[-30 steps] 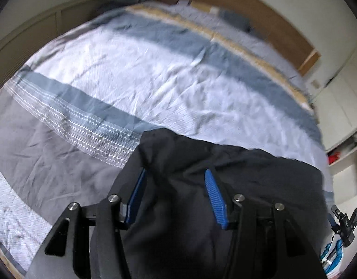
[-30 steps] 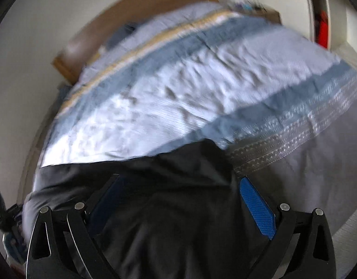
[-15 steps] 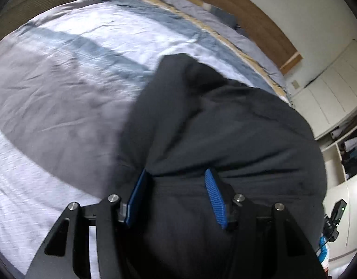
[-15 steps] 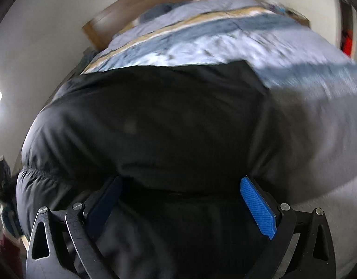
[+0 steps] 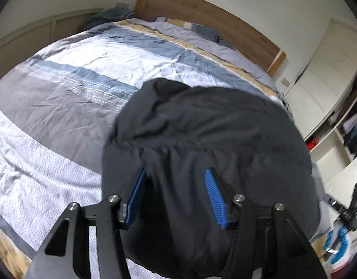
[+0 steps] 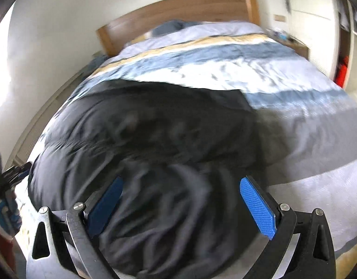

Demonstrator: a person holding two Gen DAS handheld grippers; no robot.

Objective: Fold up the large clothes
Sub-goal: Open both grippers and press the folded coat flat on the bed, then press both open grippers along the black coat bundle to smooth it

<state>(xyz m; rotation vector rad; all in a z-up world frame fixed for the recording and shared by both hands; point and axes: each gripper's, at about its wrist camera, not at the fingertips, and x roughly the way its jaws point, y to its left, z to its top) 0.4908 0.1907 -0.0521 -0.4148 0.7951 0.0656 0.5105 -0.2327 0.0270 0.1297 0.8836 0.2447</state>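
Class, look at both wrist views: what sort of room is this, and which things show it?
Most likely a bedroom: a wide bed with a striped duvet, a wooden headboard, and white wardrobes with open shelves beside it.

No readable text, no labels, no brands, no numbers, no signs anywhere

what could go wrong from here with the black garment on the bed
1. The black garment is bunched between both grippers, left gripper and right gripper, so wrinkles may get folded in.
2. The right wrist view is motion-blurred; a fast swing could leave the edges uneven.
3. Its right side lies near the striped duvet edge and could slide off.
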